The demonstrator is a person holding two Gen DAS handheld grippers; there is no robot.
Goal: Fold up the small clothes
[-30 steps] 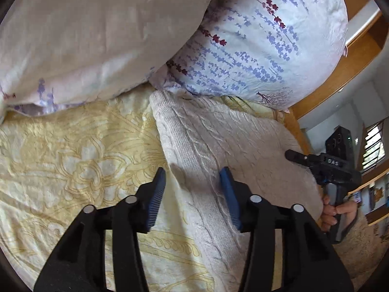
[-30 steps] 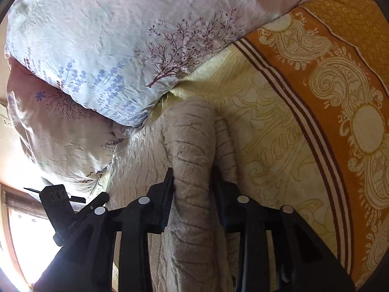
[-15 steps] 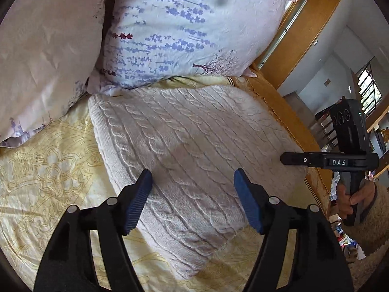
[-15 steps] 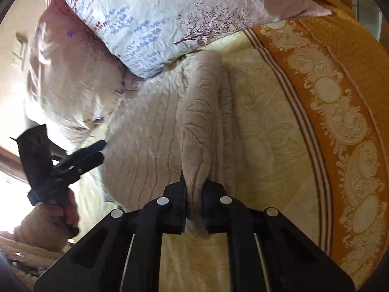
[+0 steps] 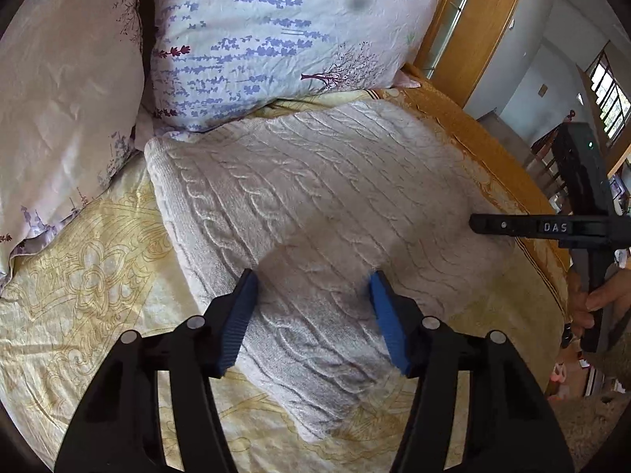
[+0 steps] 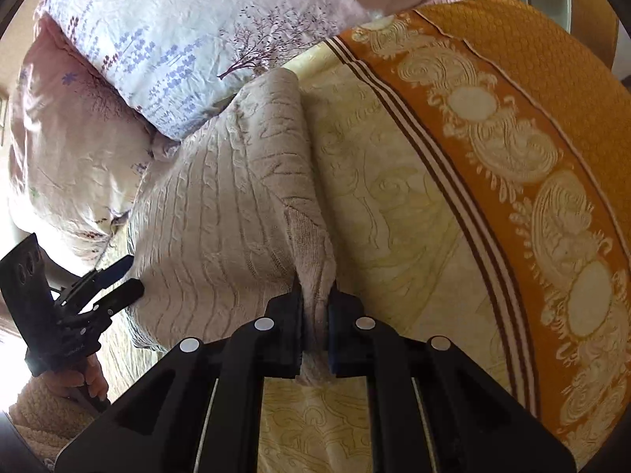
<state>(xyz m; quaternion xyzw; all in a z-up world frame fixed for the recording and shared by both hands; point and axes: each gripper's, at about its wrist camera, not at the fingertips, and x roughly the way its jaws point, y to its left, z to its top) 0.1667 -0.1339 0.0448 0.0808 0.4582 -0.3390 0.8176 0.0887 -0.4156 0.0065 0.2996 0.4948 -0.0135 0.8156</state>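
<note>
The right gripper (image 6: 315, 315) is clamped on a raised fold of the cable-knit sweater (image 5: 315, 197). The left gripper (image 5: 313, 311) hovers above it, jaws wide. The sweater lies on the bed (image 5: 79, 295).

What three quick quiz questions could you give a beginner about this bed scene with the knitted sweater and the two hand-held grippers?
1. True or false: the right gripper is pinching a raised fold of the sweater.
2. Multiple choice: the left gripper is A) shut on the sweater, B) open over the sweater, C) holding a pillow.
3. Fill in: the far edge of the sweater lies against the flowered ____.

Key: 1 true; 2 B; 3 pillow.
</note>
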